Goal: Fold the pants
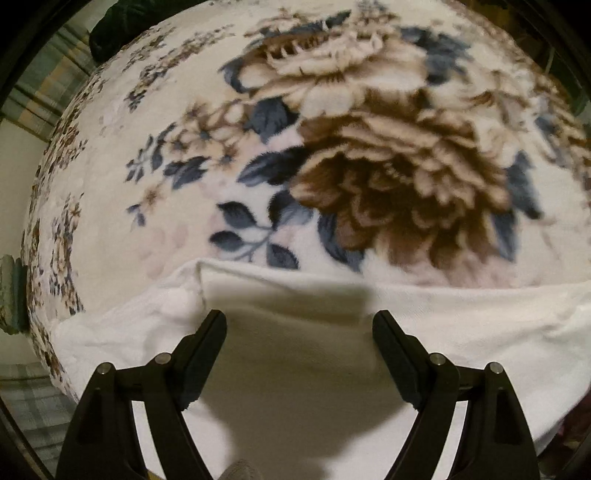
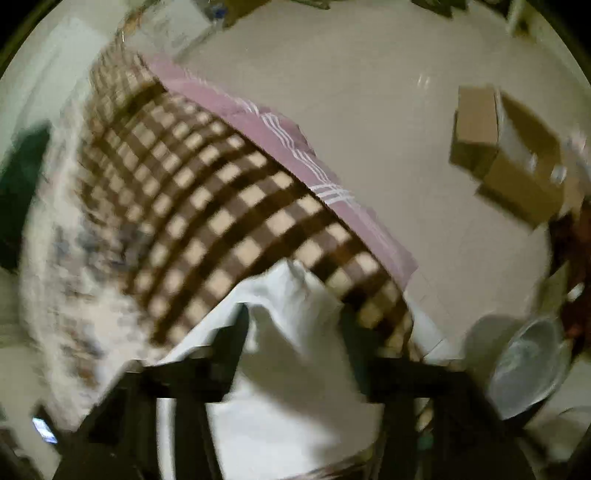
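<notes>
Left view first: your left gripper (image 1: pixel 299 321) has its jaws spread wide and nothing between them, hanging just over the white pants (image 1: pixel 424 332). The pants lie flat across the near edge of the floral blanket (image 1: pixel 332 147) on the bed, one straight edge running across the frame with a small bunched corner at the left finger (image 1: pixel 207 343). No crease that I can read as a finished fold here, so I'd call the task early: cloth laid out, most folds still to do. A dark object (image 1: pixel 110 29) sits at the blanket's far left corner, well apart from the work.

Right view is badly blurred. Your right gripper (image 2: pixel 295 325) looks wide apart too, with a peak of the pants (image 2: pixel 295 306) rising between the jaws; cannot tell if either finger pinches it. The cloth here lies on a brown checked blanket (image 2: pixel 221 206), with a pink striped sheet (image 2: pixel 295 151) along the edge beyond it.

Further right, pale floor (image 2: pixel 369 110) with a cardboard box (image 2: pixel 506 151) on it, and a pale round basin-like thing (image 2: pixel 528 365) low near the gripper, too smeared to name. Neither is on the bed, so nothing blocks the fold. My worry is the soft, plush bedding: the pants could drag or bunch when you lift an edge.
</notes>
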